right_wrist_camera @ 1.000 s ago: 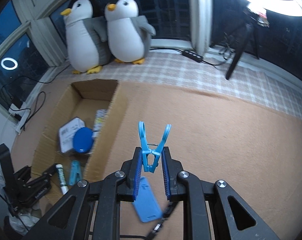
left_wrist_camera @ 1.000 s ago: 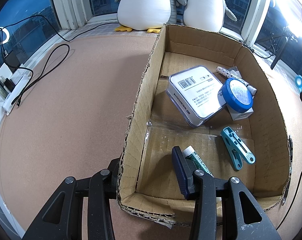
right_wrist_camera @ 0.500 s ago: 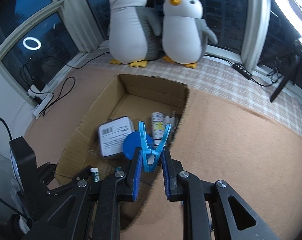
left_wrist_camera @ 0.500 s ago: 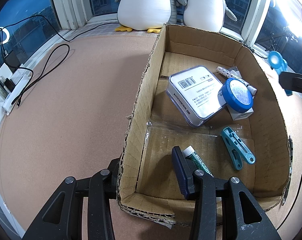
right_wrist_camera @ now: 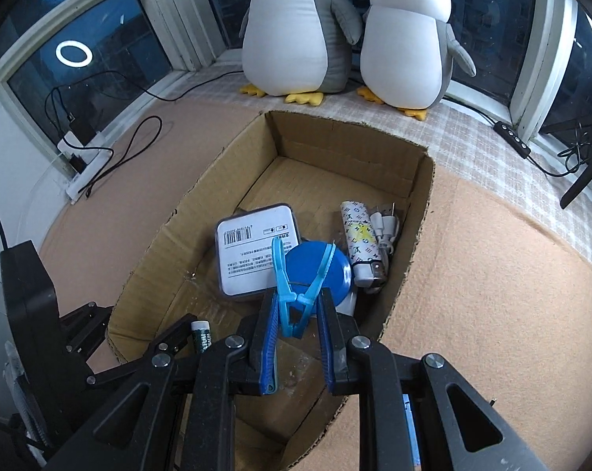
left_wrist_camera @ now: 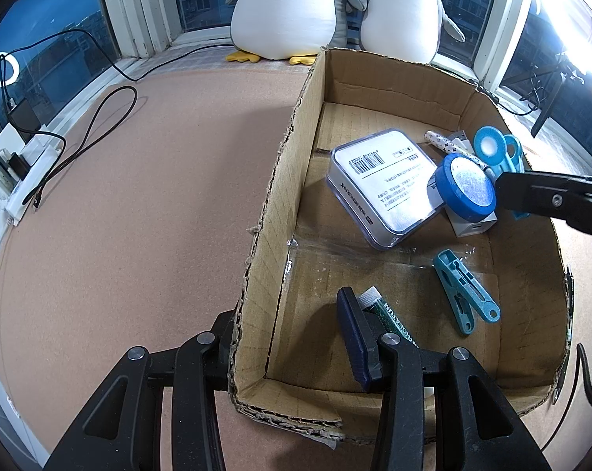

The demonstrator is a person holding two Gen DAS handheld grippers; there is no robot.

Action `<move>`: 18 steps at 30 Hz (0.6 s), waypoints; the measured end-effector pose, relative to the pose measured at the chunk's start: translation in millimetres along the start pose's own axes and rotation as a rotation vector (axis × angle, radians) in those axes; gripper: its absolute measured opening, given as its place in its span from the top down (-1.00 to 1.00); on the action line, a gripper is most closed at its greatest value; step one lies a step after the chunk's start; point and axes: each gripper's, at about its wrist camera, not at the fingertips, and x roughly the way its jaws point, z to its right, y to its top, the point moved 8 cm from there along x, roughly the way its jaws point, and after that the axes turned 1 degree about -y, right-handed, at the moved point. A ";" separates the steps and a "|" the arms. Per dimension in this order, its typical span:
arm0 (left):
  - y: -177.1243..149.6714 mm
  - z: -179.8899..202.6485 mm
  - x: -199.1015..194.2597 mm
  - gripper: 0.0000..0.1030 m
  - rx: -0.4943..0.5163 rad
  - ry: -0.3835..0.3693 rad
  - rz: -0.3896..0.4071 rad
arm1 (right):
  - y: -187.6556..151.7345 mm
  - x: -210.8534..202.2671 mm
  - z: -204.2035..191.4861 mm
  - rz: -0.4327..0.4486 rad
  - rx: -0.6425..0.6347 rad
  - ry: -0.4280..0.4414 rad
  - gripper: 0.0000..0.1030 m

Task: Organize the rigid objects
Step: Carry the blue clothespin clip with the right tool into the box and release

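The right gripper (right_wrist_camera: pixel 296 337) was positioned above the cardboard box (right_wrist_camera: pixel 201 212), its fingers (right_wrist_camera: pixel 267 349) clamped on a light-blue clothespin (right_wrist_camera: pixel 296 294) with the prongs pointing away from the camera. The left gripper (left_wrist_camera: pixel 296 349) straddled the box's near-left wall, its fingers (left_wrist_camera: pixel 355 337) pressed against that wall. Inside the box lay a white barcode case (left_wrist_camera: pixel 386 184), a blue round lid (left_wrist_camera: pixel 465 188), a teal clothespin (left_wrist_camera: pixel 463 290), a green tube (left_wrist_camera: pixel 390 314) and a patterned lighter (right_wrist_camera: pixel 360 243).
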 end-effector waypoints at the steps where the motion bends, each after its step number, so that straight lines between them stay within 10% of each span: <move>1: -0.3 0.7 -0.2 0.12 0.000 0.000 0.000 | -0.4 0.9 -0.4 -0.002 0.000 -0.001 0.66; 18: 0.1 -0.1 0.0 0.12 -0.001 0.000 0.000 | -0.9 -7.4 1.9 0.027 0.027 0.004 0.28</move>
